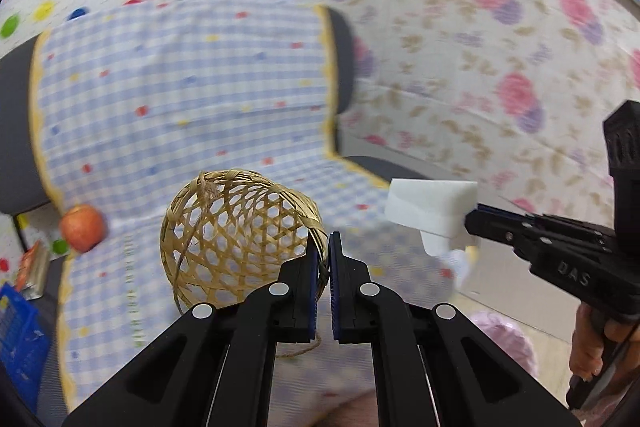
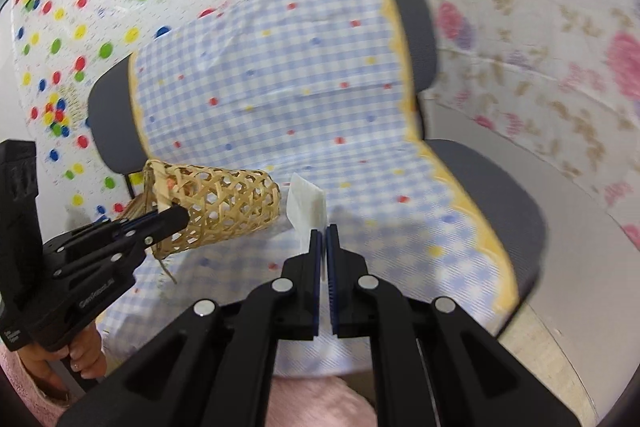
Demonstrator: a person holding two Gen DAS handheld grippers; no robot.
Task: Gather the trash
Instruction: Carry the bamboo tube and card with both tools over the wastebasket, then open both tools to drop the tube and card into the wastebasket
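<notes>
My left claw (image 1: 323, 243) clamps the woven basket (image 1: 236, 235) by its rim at twelve o'clock; my right claw (image 2: 323, 239) pinches the white paper scrap (image 2: 306, 205). Open checked cloth (image 2: 280, 87) lies beyond, over the chair (image 2: 500, 195). Only the left view shows an apple (image 1: 83, 227) at nine o'clock, near a blue crate (image 1: 18, 339).

Black plastic grippers (image 1: 323, 247), blue-lined jaws, silver rivets; pink sleeve (image 2: 16, 379), seemingly fuzzy.
</notes>
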